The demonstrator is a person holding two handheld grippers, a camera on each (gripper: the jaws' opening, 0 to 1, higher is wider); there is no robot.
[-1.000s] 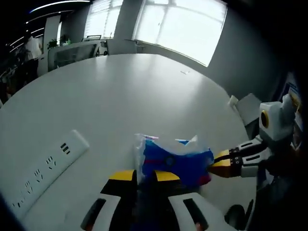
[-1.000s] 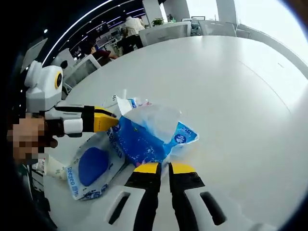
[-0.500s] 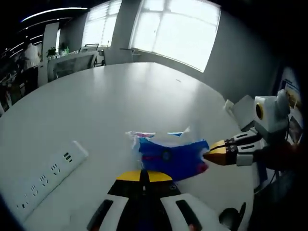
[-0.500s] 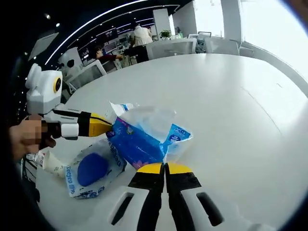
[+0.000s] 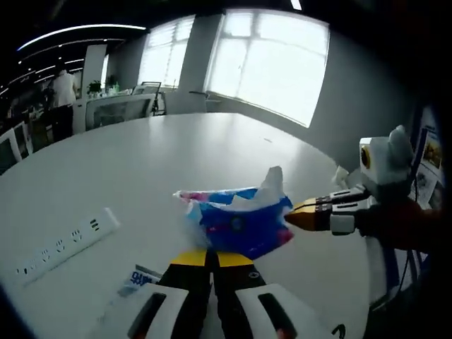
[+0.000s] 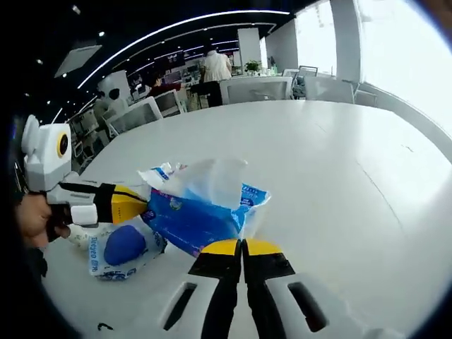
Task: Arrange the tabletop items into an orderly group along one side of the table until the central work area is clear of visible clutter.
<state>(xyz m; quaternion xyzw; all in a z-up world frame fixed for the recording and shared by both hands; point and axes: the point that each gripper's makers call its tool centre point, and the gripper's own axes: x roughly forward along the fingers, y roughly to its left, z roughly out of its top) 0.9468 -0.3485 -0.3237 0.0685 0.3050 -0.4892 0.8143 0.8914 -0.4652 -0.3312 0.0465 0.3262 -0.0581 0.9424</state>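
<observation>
In the left gripper view the left gripper (image 5: 210, 258) clamps the near edge of the blue tissue pack (image 5: 236, 220), held above the white table (image 5: 141, 162) right of the power strip (image 5: 60, 244), while in the right gripper view the right gripper (image 6: 241, 248) pinches the same pack's other end, beside a second pack (image 6: 123, 246).

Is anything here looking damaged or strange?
The blue tissue pack is crumpled, with white tissue sticking out of its top. Both claws, left and right, pinch its opposite ends. A second pack lies flat on the table.
</observation>
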